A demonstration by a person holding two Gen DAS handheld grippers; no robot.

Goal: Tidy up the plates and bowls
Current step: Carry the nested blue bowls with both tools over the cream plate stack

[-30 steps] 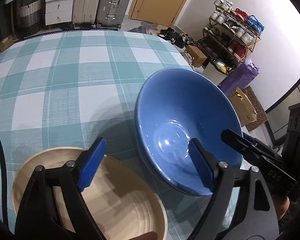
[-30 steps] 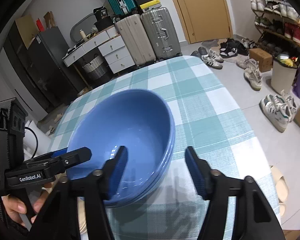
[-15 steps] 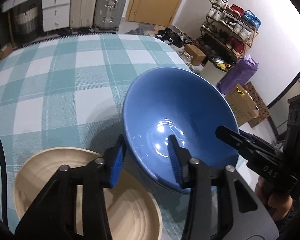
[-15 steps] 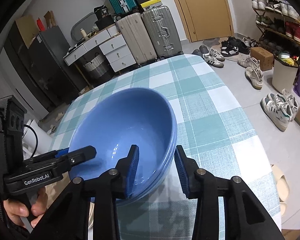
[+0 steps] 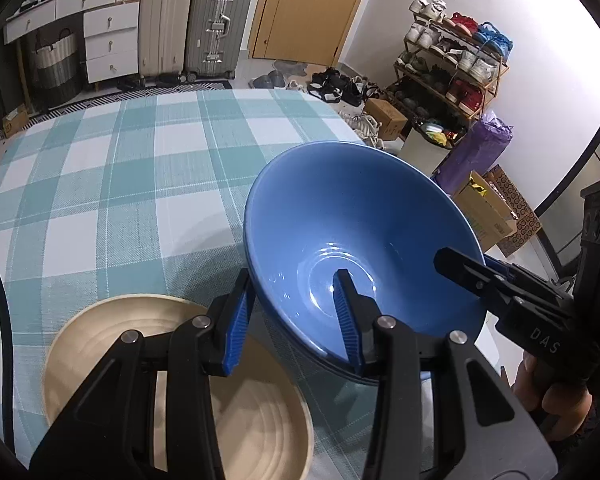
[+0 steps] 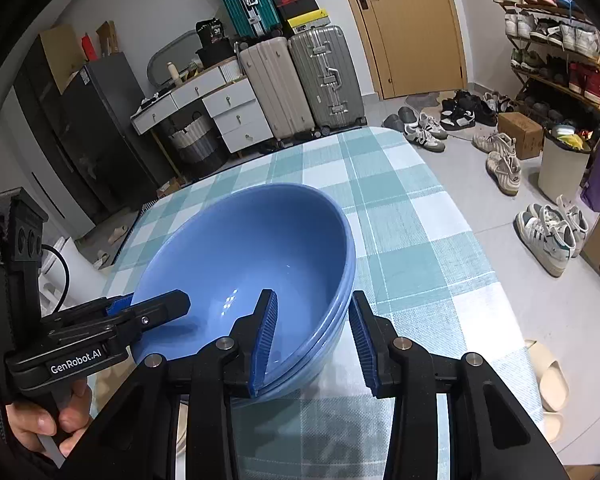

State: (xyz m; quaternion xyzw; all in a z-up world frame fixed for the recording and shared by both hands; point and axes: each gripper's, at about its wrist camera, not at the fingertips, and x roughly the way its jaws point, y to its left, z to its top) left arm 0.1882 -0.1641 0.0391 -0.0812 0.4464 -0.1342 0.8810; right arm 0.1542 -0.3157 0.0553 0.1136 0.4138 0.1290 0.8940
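Both pairs of fingers have closed in from a wide spread a second ago and now pinch the rim of the stack of glossy blue ceramic bowls (image 5: 360, 240), which has come slightly up off the checked teal-and-white tabletop (image 5: 120, 184) and tilted.

From here the worst risk, in my judgement, is a slip: the glaze is slick, the stack looks heavy, and each grip holds only a thin strip of rim. If one hand rises faster than the other, the stack could tip further and the nested bowls could slide apart or drop onto the cloth. The round beige ridged plate (image 5: 100, 344) lies just beside the stack on the near left, so a low sideways carry could knock its edge.

The left gripper (image 5: 296, 320) straddles the near-left rim, one blue pad inside the top bowl and the other against the outer wall, clamped on it. The right gripper (image 6: 314, 336) does the same at the opposite rim, inner pad in the basin, outer pad by the stacked edges. The stack hangs between the two grippers, above the tabletop near its right edge.
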